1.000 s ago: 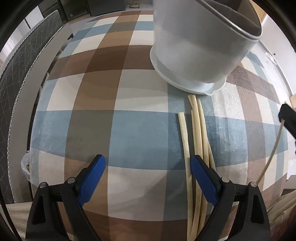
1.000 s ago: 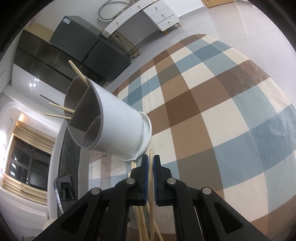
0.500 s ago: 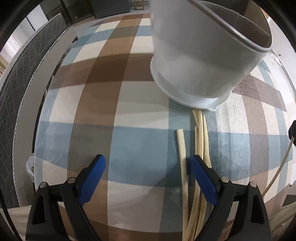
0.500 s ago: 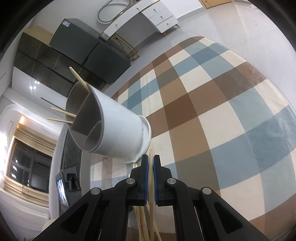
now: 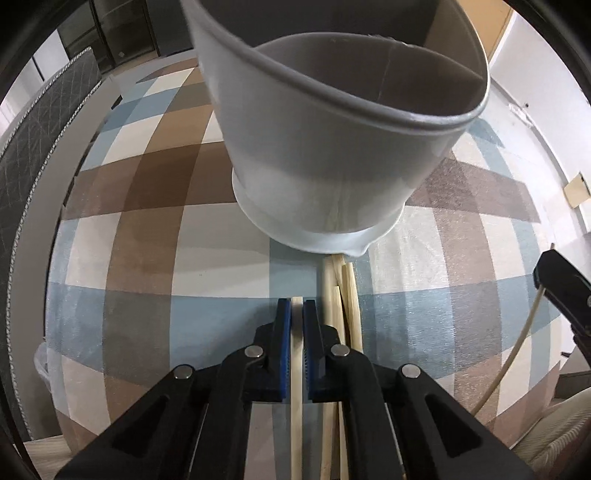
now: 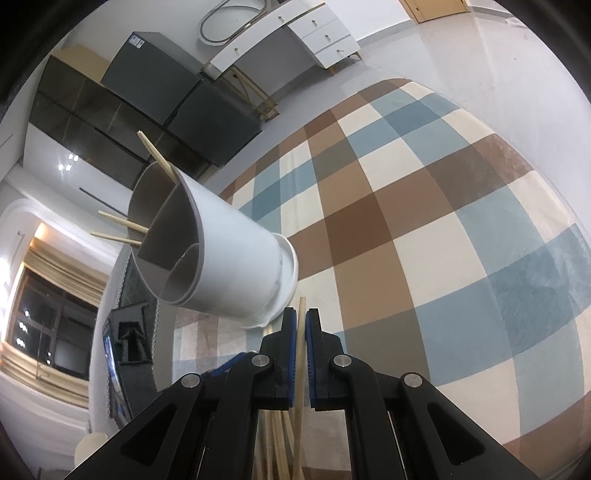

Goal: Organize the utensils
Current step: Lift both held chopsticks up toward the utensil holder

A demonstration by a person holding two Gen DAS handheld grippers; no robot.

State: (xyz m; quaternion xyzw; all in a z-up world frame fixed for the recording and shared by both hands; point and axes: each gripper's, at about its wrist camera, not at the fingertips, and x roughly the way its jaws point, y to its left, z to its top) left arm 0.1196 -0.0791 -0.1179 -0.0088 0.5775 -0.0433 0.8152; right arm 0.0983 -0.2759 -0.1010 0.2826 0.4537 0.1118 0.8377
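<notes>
Chopsticks are going into the white holder [image 5: 325,158] standing on my checked cloth [image 5: 147,229]. My left gripper [image 5: 297,314] has just closed, pinching one chopstick [image 5: 296,387]; my right gripper [image 6: 301,325] pinches another [image 6: 301,306]. Next I lift both into a compartment.

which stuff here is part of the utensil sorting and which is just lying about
Part of the job:
- white divided holder
- loose chopsticks on the checked rug
- chopstick in the left gripper
- chopstick in the right gripper
- three chopsticks already in the holder

Just around:
- white dresser
- dark cabinet
</notes>
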